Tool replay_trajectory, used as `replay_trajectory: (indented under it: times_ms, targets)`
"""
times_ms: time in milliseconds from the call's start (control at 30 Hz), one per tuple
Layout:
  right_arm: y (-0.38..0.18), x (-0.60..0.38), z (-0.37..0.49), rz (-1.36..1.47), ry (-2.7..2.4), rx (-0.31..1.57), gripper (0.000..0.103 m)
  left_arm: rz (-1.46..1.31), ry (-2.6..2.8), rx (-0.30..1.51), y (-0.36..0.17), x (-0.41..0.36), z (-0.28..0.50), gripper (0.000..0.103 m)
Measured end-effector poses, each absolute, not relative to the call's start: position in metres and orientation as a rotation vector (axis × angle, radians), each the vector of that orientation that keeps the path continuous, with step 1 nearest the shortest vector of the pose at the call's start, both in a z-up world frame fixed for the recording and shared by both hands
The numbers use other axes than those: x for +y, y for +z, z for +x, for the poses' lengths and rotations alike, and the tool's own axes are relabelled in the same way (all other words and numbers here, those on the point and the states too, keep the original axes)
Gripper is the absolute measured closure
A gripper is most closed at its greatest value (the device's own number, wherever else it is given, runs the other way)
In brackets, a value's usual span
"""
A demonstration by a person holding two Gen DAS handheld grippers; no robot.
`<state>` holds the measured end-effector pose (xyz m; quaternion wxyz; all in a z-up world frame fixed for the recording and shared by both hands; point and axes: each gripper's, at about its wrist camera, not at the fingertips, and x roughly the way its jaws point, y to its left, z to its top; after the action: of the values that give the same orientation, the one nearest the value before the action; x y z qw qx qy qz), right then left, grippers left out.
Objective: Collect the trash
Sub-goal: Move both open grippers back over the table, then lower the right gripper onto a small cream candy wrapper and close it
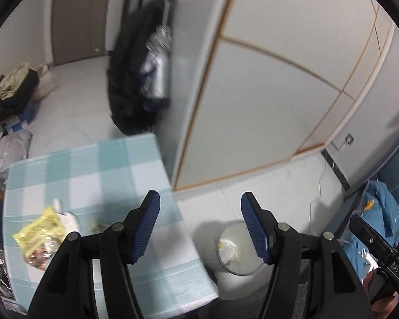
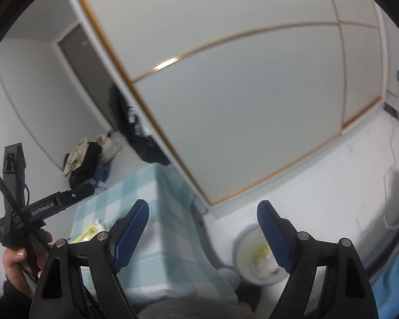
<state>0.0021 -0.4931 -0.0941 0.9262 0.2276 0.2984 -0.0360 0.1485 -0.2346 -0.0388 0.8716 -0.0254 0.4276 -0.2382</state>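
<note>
We see both grippers held up over the room, empty. Left gripper (image 1: 199,223): jaws moderately apart, nothing between the pads. Right gripper (image 2: 202,235): jaws wide, also holding nothing. A table (image 1: 114,164) with a blue-and-white checked cloth stands against the white cabinet (image 1: 266,93). Trash on it: a yellow wrapper (image 1: 40,228) near the table's left edge, a crumpled white piece (image 1: 69,219) touching it, small scraps (image 1: 95,226) just beside. On the floor off the table's right edge sits a white bin (image 1: 239,250), with crumpled white and yellow trash inside. Dark coat (image 1: 127,79) hangs beyond the far corner.
</note>
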Motion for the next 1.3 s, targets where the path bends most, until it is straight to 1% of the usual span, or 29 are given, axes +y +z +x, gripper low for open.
replay_trajectory:
  times_ms: [267,600,900,1133,1300]
  targets:
    - [-0.059,-0.426,0.016,0.383,0.034,0.539,0.019,-0.115,-0.416,0.770,-0.013,-0.174,0.138,0.044]
    - [-0.057,-0.342,0.040,0.312,0.142,0.547,0.019,-0.172,-0.323,0.704,-0.005,-0.098,0.131,0.044]
    - [-0.071,-0.282,0.071,0.232,0.218,0.618,0.019,-0.248,-0.253,0.730,-0.024,-0.038,0.141,0.044]
    - [-0.096,-0.234,0.104,0.165,0.309,0.714,0.020,-0.309,-0.207,0.789,-0.054,0.003,0.152,0.044]
    - [-0.117,-0.197,0.129,0.059,0.396,0.779,0.020,-0.360,-0.187,0.827,-0.074,0.026,0.158,0.044]
